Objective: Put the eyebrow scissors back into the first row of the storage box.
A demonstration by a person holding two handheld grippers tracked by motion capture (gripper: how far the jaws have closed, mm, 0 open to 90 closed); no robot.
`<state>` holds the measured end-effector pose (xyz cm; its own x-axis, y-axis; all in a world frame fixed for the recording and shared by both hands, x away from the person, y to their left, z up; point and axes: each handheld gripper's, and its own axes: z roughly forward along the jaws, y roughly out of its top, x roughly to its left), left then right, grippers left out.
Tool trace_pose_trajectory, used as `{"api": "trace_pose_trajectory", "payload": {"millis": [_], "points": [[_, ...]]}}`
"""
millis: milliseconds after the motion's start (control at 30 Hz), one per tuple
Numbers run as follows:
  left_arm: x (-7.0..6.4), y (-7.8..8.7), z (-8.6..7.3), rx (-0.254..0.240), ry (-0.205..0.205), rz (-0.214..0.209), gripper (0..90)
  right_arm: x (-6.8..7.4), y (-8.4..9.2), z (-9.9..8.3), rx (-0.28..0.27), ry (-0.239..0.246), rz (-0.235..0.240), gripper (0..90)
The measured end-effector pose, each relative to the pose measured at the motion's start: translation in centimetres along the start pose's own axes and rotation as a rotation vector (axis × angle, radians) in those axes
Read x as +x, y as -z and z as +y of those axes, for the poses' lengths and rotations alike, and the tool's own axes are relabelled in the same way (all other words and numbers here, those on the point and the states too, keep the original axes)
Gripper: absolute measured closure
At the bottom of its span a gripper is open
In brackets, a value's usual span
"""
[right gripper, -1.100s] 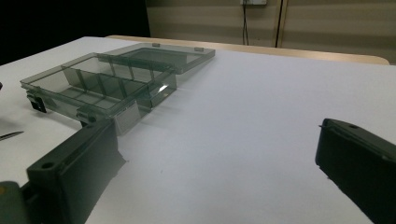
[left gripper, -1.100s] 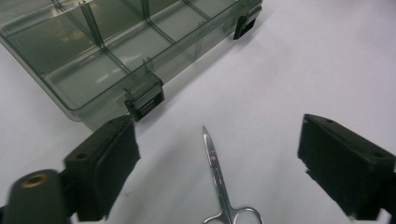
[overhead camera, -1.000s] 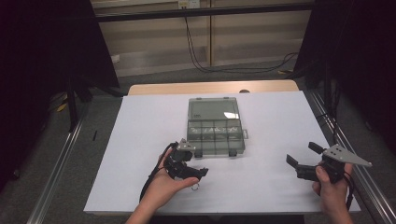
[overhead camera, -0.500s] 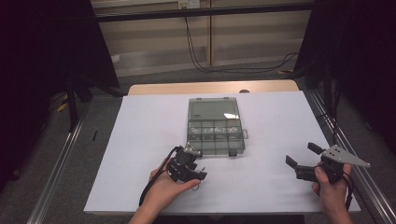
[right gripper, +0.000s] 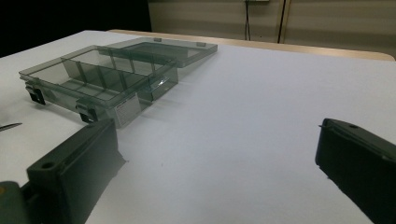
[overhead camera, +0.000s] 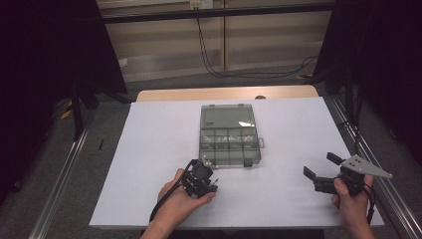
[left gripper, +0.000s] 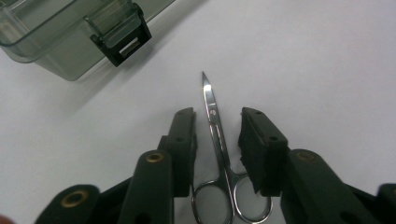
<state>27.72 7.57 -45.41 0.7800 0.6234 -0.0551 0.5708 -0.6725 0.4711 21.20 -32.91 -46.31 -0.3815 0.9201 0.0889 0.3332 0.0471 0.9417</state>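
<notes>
Straddling small scissors [left gripper: 219, 154], left gripper [left gripper: 217, 140] gapes beside the open organizer box [overhead camera: 230, 135].

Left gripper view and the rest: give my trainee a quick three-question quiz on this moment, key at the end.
1. True or false: the left gripper is clamped shut on the scissors.
2. The lid of the compartment box is: A) closed, B) open and lying flat beyond the box, C) removed and set beside the person's right hand.
3. Which way do the scissors' tips point, toward the box's latch side or away?

Key: 1 false, the jaws straddle the scissors with gaps either side; 2 B; 3 toward the latch side.
</notes>
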Motion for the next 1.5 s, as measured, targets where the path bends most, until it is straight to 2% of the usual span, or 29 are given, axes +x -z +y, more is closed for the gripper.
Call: {"api": "trace_pose_trajectory", "payload": {"millis": [100, 167, 233, 300, 367, 433, 600, 667, 700, 733, 767, 800, 833, 867, 967, 1033, 1167, 1300, 1433, 1467, 1500], "points": [[-0.1, 0.1, 0.1, 0.027, -0.003, 0.015, 70.3, -0.1, 0.0, 0.0, 0.001, -0.002, 0.0, 0.0], [-0.3, 0.0, 0.1, 0.014, 0.007, 0.02, 72.1, 0.0, 0.0, 0.0, 0.005, -0.008, -0.003, 0.0], [-0.4, 0.0, 0.1, 0.022, -0.005, 0.026, 74.9, 0.0, -0.1, -0.1, 0.004, -0.006, -0.004, 0.0], [-0.4, 0.1, 0.1, 0.031, -0.015, 0.021, 80.0, 0.1, 0.0, 0.0, 0.008, -0.008, -0.001, 0.0], [-0.7, 0.0, 0.1, 0.022, -0.005, 0.019, 84.8, 0.1, -0.1, -0.1, 0.005, 0.0, -0.002, 0.0], [-0.6, 0.0, 0.2, 0.025, -0.021, 0.021, 85.2, 0.1, -0.1, -0.1, 0.006, -0.001, 0.001, 0.0], [-0.2, 0.1, 0.1, 0.004, -0.014, 0.003, 85.5, -0.1, -0.1, -0.1, 0.008, -0.005, -0.006, 0.0], [0.0, 0.4, 0.2, -0.013, 0.0, -0.017, 85.7, -0.1, 0.0, -0.1, 0.006, -0.001, -0.008, 0.0], [0.3, 0.7, 0.2, -0.019, 0.005, -0.054, 87.0, -0.1, 0.0, -0.1, 0.006, -0.001, -0.008, 0.0], [0.2, 0.9, 0.3, -0.05, 0.037, -0.063, 88.9, -0.1, 0.0, -0.1, 0.006, 0.0, -0.008, 0.0], [0.1, 1.2, 0.4, -0.024, 0.005, -0.018, 90.0, -0.1, 0.0, -0.1, 0.006, -0.001, -0.009, 0.0], [0.1, 1.1, 0.5, -0.009, -0.007, 0.0, 90.0, -0.1, 0.0, -0.1, 0.007, -0.002, -0.009, 0.0], [0.3, 1.0, 0.5, 0.009, -0.008, -0.038, 90.0, -0.1, 0.0, -0.1, 0.007, -0.003, -0.007, 0.0], [0.2, 0.8, 0.4, 0.013, -0.002, -0.047, 90.0, -0.1, -0.1, -0.1, 0.01, -0.006, -0.006, 0.0], [0.1, 0.7, 0.4, -0.001, -0.004, -0.041, 89.9, -0.1, -0.1, -0.1, 0.011, -0.001, -0.006, 0.0], [0.1, 0.6, 0.4, -0.007, -0.001, -0.056, 89.8, -0.1, -0.1, -0.1, 0.01, -0.001, -0.007, 0.0], [0.1, 0.7, 0.4, -0.003, -0.009, -0.052, 89.8, -0.1, -0.1, -0.2, 0.011, -0.004, -0.007, 0.0], [0.4, 0.7, 0.4, 0.016, -0.008, -0.07, 89.8, -0.2, -0.1, -0.2, 0.01, -0.006, -0.009, 0.0], [0.7, 0.4, 0.3, 0.002, 0.008, -0.088, 89.3, -0.2, -0.1, -0.2, 0.008, -0.005, -0.008, 0.0], [0.7, 0.4, 0.3, 0.017, 0.005, -0.084, 89.1, -0.2, -0.1, -0.2, 0.007, -0.003, -0.009, 0.0], [0.7, 0.3, 0.2, 0.012, 0.01, -0.08, 88.8, -0.2, -0.1, -0.2, 0.008, -0.005, -0.009, 0.0]]}}
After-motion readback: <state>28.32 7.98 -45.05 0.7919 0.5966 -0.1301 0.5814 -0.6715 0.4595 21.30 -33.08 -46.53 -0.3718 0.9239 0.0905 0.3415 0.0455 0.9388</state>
